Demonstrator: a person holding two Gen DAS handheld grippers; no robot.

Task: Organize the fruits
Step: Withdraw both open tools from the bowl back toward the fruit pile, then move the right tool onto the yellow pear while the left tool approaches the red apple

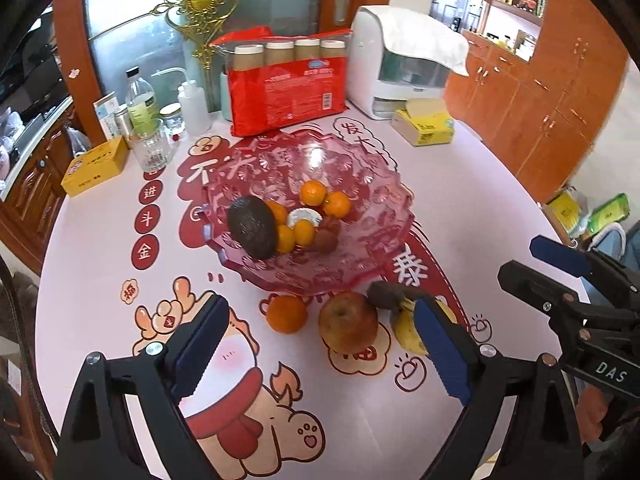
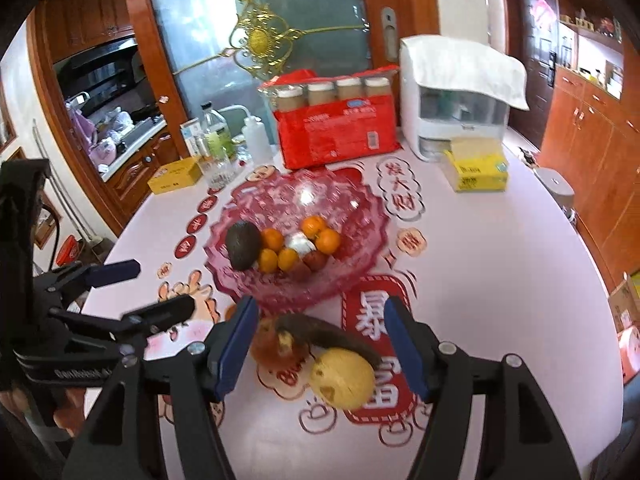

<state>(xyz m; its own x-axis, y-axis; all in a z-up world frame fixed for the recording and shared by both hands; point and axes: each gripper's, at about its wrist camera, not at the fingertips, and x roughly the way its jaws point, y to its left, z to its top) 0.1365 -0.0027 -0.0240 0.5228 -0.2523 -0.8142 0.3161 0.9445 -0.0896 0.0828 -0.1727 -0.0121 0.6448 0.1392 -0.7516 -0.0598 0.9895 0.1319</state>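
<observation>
Step in hand, as I read it: picking the next loose fruit for the pink bowl (image 1: 384, 248). Bowl already holds an avocado (image 1: 251, 227), several tangerines (image 1: 313, 193) & some small reddish fruit.

Still on the surface (image 1: 500, 184), just in front of the bowl: 1 tangerine (image 1: 286, 313), an apple (image 1: 348, 324), a browned banana (image 2: 332, 334) w/ a yellow fruit (image 2: 342, 378) touching it.

Left gripper (image 1: 316, 356): jaws wide open, empty, hovering over tangerine & apple. Right gripper (image 2: 320, 344): jaws open, nothing gripped, banana & yellow fruit in the gap below.

Next move prob. needs 1 gripper to drop & close on a single fruit, then lift over the bowl rim.

In the way: fruits crowd each other, bowl rim close behind, grippers near each other. Red pack (image 1: 288, 92), tissue box (image 1: 424, 126), glass (image 1: 152, 148) well apart.
</observation>
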